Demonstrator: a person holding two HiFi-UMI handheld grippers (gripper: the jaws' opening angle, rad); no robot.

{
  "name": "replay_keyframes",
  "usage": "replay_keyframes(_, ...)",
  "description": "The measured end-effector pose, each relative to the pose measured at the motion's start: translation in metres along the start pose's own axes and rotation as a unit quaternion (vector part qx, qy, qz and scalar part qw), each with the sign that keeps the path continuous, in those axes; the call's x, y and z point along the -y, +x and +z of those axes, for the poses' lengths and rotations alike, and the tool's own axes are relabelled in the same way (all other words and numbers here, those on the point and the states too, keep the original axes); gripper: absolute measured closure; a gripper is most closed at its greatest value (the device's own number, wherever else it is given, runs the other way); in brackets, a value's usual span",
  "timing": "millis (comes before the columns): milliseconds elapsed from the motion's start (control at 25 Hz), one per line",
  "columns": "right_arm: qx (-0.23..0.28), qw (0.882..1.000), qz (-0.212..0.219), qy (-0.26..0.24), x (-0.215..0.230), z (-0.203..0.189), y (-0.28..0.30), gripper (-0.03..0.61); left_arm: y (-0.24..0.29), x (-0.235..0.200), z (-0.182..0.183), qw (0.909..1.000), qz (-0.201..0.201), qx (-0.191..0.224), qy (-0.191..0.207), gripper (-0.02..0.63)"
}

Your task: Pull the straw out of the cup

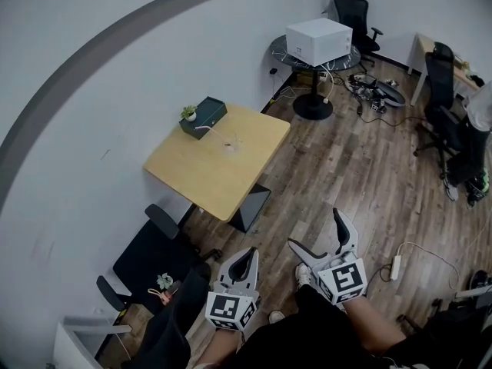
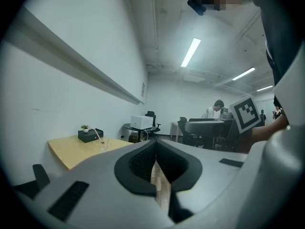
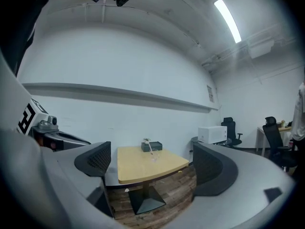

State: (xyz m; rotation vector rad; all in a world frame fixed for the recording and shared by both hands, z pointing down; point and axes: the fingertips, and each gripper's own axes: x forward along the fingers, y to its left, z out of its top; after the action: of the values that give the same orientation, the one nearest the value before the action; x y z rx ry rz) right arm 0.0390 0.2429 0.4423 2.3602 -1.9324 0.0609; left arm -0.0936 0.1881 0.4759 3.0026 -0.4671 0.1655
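Only the head view shows open floor [image 1: 338, 167] between the grippers and the table [image 1: 201, 177]; left gripper [image 1: 247, 254], lower centre, jaws pressed together; right gripper [image 1: 315, 229] spread, empty; cup [image 1: 231, 145] holding the straw [image 1: 206, 131] stands upper left on the table, well apart.

1. The tabletop [image 1: 231, 183] stands against the wall [image 1: 92, 129].
2. A box [image 1: 206, 118] sits at its far, wall-side corner, with a plant [image 1: 189, 113] at the box's left end.
3. The cup [image 1: 231, 145] stands on the tabletop just right of the box. The straw [image 1: 206, 130] in it leans toward the box.
4. A chair [image 1: 154, 256] is at the tabletop's near side.
5. The left gripper [image 1: 247, 254] and right gripper [image 1: 314, 227] are side by side, well apart from the tabletop.
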Motion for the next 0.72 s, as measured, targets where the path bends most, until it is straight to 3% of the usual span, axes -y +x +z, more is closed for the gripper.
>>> replay_keyframes(400, -0.016, 0.999, 0.043, 0.020, 0.069, -0.002, 0.084, 0.041, 0.108, -0.032, 0.015, 0.9997, 0.016, -0.016, 0.009, 0.595)
replay_keyframes(720, -0.009, 0.997, 0.080, 0.011, 0.107, 0.005, 0.132, 0.046, 0.158, -0.043, 0.017, 0.9987, 0.034, -0.034, 0.017, 0.595)
